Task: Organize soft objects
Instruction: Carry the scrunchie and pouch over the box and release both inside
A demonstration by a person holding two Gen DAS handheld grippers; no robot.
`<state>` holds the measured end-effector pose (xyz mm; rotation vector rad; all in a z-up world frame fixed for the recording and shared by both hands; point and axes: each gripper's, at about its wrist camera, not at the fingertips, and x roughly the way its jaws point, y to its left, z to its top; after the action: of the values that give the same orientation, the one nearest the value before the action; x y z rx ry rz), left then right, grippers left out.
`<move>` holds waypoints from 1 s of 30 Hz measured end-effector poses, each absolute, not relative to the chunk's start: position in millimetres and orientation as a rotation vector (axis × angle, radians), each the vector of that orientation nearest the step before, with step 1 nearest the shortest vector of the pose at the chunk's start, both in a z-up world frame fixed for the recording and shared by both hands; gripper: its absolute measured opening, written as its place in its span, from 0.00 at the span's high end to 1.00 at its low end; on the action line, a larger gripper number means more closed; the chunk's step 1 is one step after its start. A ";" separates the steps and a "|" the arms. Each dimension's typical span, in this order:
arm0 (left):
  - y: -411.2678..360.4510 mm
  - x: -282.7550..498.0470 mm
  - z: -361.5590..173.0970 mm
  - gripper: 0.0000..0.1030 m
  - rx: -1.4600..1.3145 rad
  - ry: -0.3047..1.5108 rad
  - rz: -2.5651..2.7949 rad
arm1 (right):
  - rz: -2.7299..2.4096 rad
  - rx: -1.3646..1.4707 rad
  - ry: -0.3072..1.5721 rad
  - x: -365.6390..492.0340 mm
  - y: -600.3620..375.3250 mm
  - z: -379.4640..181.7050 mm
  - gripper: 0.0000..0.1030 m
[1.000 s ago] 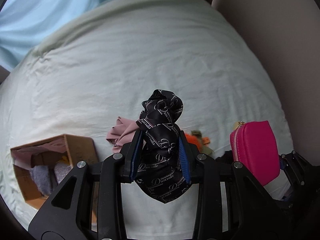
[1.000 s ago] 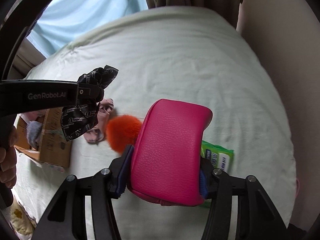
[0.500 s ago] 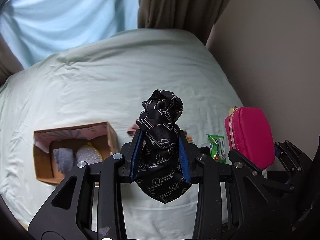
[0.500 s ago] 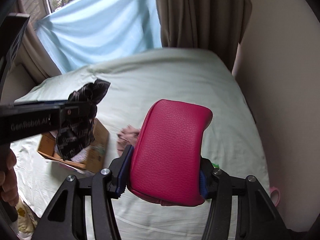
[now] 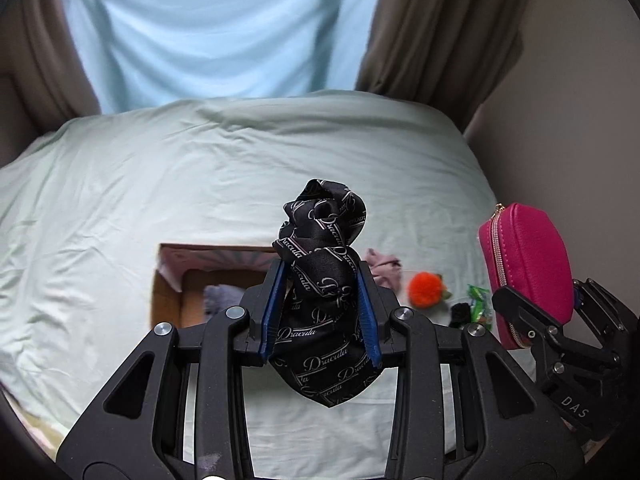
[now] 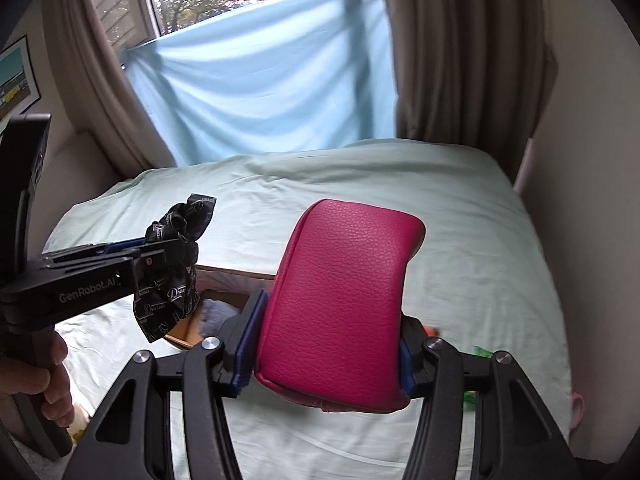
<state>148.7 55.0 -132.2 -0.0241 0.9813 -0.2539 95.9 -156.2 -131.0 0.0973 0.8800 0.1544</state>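
Note:
My left gripper (image 5: 320, 312) is shut on a black printed scarf (image 5: 322, 264), held high above the bed; it also shows in the right wrist view (image 6: 172, 280). My right gripper (image 6: 326, 344) is shut on a pink zip pouch (image 6: 340, 304), also seen in the left wrist view (image 5: 528, 264) at the right. Below on the bed stands an open cardboard box (image 5: 168, 292) with a grey soft item (image 5: 222, 296) inside. An orange pompom (image 5: 425, 289), a mauve cloth (image 5: 384, 266) and a green packet (image 5: 478, 300) lie right of the box.
The pale green bed sheet (image 5: 160, 184) spreads wide behind the box. A light blue sheet (image 6: 260, 92) and brown curtains (image 6: 468, 52) hang at the far end. A wall runs along the bed's right side. A small black item (image 5: 460, 314) lies by the packet.
Both grippers have risen and pulled back with their loads, so more of the bed, curtains and window shows. The box now sits under the left gripper. Grips unchanged.

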 end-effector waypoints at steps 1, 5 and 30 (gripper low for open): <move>67.4 151.4 -135.0 0.70 -0.030 0.987 -0.250 | 0.165 0.091 0.886 100.8 -141.3 -133.2 0.50; 117.6 166.4 -155.9 0.70 -0.041 1.040 -0.219 | 0.187 0.088 0.918 117.6 -104.0 -151.6 0.51; 198.3 279.6 -354.1 0.70 0.017 1.375 -0.129 | 0.148 0.353 1.368 231.6 -36.2 -335.3 0.50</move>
<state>279.6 198.3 -354.1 0.0172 1.3747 -0.1294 231.6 -36.2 -335.3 0.3527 1.3677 0.1480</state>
